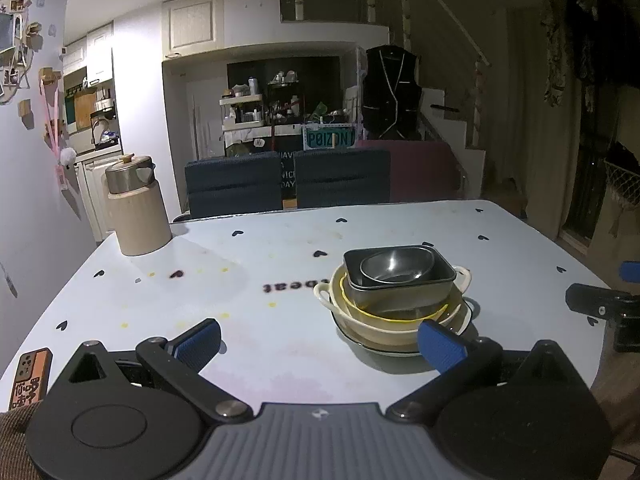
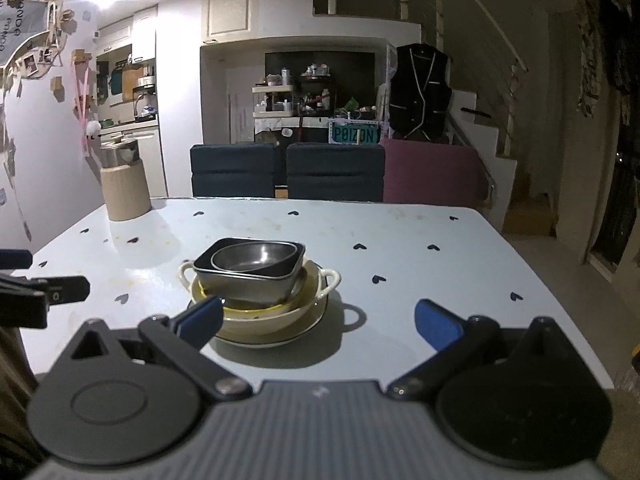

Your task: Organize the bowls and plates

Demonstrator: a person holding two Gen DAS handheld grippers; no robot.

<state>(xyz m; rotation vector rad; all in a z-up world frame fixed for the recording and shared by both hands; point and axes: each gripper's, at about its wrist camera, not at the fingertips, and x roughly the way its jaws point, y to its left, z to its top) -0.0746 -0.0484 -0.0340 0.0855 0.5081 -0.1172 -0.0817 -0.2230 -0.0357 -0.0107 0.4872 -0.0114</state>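
Note:
A stack of dishes stands on the pale blue table (image 1: 280, 344). A round steel bowl (image 1: 396, 266) sits inside a dark rectangular metal dish (image 1: 404, 294), in a cream two-handled bowl (image 1: 384, 330), on a plate (image 1: 464, 322). The same stack shows in the right wrist view: steel bowl (image 2: 256, 258), rectangular dish (image 2: 248, 286), cream bowl (image 2: 264, 320), plate (image 2: 312, 322). My left gripper (image 1: 320, 340) is open and empty, low over the table, left of the stack. My right gripper (image 2: 318, 320) is open and empty, right of the stack, its left finger in front of it.
A beige canister with a steel lid (image 1: 136, 204) stands at the table's far left corner. A phone (image 1: 30, 378) lies at the near left edge. Two dark chairs (image 2: 284, 174) and a maroon one (image 2: 432, 176) stand behind the table. The right gripper shows at the left view's right edge (image 1: 604, 308).

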